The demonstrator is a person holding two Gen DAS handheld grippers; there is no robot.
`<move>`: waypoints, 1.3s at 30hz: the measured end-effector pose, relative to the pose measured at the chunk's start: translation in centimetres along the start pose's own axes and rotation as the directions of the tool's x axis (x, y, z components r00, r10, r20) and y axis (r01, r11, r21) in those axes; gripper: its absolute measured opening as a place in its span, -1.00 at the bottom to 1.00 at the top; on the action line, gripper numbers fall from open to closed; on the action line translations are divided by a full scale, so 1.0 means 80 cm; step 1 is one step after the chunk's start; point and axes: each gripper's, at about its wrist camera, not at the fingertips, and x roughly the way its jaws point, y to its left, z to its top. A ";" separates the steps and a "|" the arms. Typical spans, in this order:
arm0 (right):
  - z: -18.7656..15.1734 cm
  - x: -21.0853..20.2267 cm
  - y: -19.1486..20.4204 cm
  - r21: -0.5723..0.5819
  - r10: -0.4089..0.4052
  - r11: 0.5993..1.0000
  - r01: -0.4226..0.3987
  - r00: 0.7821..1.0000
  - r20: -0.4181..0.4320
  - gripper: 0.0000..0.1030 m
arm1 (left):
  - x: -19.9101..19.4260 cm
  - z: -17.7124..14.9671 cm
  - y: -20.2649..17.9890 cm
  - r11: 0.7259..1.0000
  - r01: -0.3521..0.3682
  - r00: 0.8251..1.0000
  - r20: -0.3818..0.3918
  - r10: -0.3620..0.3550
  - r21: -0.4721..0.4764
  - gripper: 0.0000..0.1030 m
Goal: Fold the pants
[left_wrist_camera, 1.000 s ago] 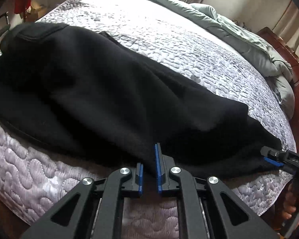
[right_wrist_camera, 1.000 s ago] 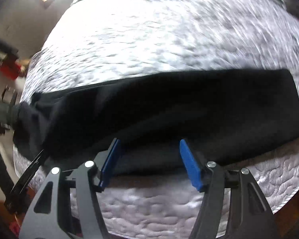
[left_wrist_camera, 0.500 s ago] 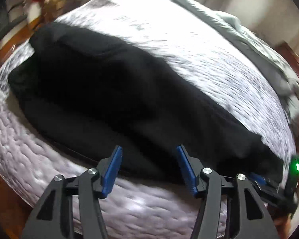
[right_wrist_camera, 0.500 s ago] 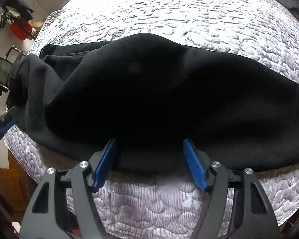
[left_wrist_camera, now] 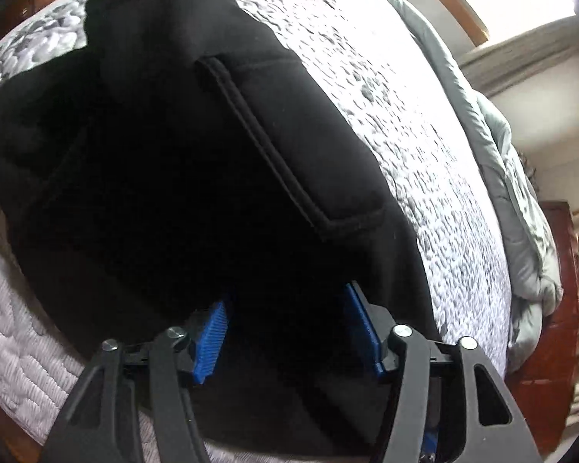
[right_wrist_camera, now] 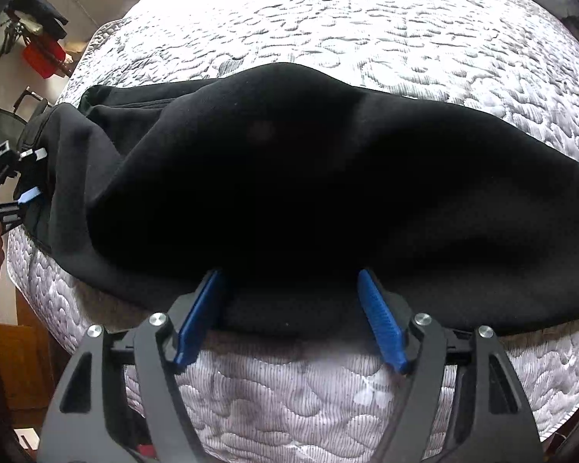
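Black pants (left_wrist_camera: pixel 197 177) lie across a white quilted mattress (left_wrist_camera: pixel 424 146), with a stitched back pocket showing. My left gripper (left_wrist_camera: pixel 285 301) is open, its blue pads spread around the near edge of the pants at the waist end; cloth lies between the pads. In the right wrist view the pants (right_wrist_camera: pixel 308 185) bulge up in a hump across the bed. My right gripper (right_wrist_camera: pixel 289 281) is open, with the near edge of the cloth between its blue pads. The left gripper also shows at the far left in the right wrist view (right_wrist_camera: pixel 23 177), beside the waist end.
A grey duvet (left_wrist_camera: pixel 521 200) is bunched along the far side of the mattress (right_wrist_camera: pixel 366 19). A wooden bed frame (left_wrist_camera: pixel 559 308) runs at the right. A red item and dark clutter (right_wrist_camera: pixel 38 50) stand off the bed's far corner.
My left gripper opened from shut and moved in over the waist end, so the pocket now fills its view. My right gripper moved closer to the pants' edge, and the cloth humped up.
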 end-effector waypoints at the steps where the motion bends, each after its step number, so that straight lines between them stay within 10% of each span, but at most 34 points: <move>1: 0.000 0.000 0.000 -0.001 0.000 1.000 0.000 1.000 0.000 0.43 | -0.002 -0.001 0.000 1.000 -0.025 1.000 0.015 0.025 -0.005 -0.38; 4: 0.000 0.001 0.002 -0.004 0.002 1.000 -0.002 1.000 0.003 0.47 | -0.019 -0.009 0.013 1.000 -0.008 0.998 0.069 0.009 -0.014 -0.85; 13: 0.001 0.002 0.003 -0.010 0.019 1.000 -0.019 1.000 -0.002 0.53 | -0.126 -0.086 0.013 0.997 -0.045 0.946 0.324 0.022 0.065 -0.93; 22: 0.003 0.004 0.007 -0.023 0.020 1.000 -0.021 1.000 -0.014 0.60 | -0.075 -0.126 0.093 0.985 -0.173 0.960 0.224 0.165 0.015 -0.87; 39: 0.033 0.009 0.019 -0.064 -0.058 0.996 0.056 0.998 -0.023 0.61 | -0.072 -0.113 0.030 0.943 -0.283 0.943 0.228 0.241 0.173 -0.59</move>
